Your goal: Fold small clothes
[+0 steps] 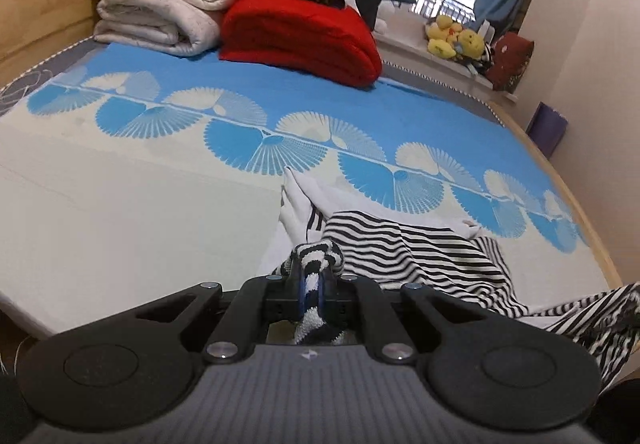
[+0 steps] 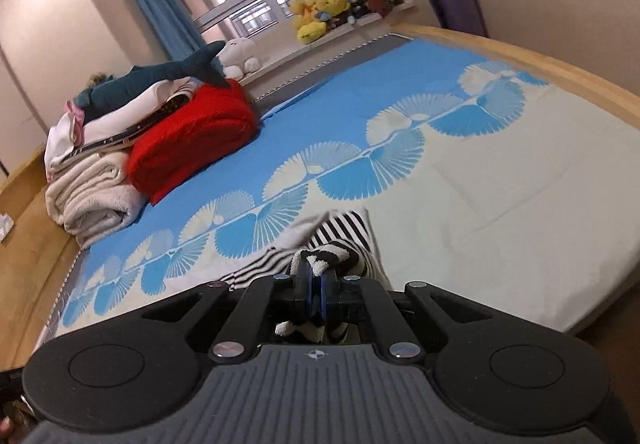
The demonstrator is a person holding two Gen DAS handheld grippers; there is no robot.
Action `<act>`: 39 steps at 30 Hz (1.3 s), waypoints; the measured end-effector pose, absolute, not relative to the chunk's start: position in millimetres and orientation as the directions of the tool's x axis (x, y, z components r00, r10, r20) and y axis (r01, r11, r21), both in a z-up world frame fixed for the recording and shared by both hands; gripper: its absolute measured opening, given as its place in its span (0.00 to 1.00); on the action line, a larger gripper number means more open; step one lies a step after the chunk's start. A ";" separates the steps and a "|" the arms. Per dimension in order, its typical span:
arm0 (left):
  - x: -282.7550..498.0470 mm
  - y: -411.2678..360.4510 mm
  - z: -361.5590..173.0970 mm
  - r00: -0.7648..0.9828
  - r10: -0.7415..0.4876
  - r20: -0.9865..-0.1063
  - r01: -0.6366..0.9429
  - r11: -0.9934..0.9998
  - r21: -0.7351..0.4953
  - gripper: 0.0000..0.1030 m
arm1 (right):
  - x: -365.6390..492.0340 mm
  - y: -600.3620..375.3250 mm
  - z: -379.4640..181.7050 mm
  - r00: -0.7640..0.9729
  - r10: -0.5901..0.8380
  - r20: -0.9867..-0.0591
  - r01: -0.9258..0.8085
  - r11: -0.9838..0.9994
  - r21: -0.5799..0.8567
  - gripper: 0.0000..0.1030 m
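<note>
Two tools, left tool [image 1: 311, 276] and right tool [image 2: 316, 271], each pinch bunched fabric of the striped garment [image 1: 404, 252] lying on the bed [image 1: 120, 212] well short of the red blanket [image 1: 296, 36]; keeping both corners level should square the fold.

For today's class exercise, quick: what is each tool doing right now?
Left tool: closed, holding the striped garment.
Right tool: closed, holding the same striped garment.

- Ahead of the left gripper [image 1: 311, 276], pinched on the striped garment [image 1: 400, 248], the cream half of the bed sheet [image 1: 120, 204] lies bare.
- Far end is blocked by a red folded blanket [image 1: 300, 36] and cream folded blankets [image 1: 156, 12], touching.
- Right of the right gripper [image 2: 315, 278], the sheet lies bare up to the wooden bed frame [image 2: 580, 72].
</note>
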State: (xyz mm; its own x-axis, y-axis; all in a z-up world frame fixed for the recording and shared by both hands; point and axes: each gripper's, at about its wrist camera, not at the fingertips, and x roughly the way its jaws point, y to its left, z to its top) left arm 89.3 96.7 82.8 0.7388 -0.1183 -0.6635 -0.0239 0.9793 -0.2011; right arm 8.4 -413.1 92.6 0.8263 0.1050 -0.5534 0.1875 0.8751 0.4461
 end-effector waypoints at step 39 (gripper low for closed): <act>257.9 141.1 3.1 0.546 -0.042 -0.837 -0.151 0.978 -0.147 0.48 | 196.7 -429.8 13.4 0.657 -0.040 -0.753 0.299 0.931 0.211 0.32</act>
State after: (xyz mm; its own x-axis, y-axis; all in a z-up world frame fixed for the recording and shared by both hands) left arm 257.9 141.1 3.1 0.5460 -0.0421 -0.8367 -0.1506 0.9775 -0.1475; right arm 196.7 -429.8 13.4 0.6566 -0.0402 -0.7531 0.2993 0.9305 0.2112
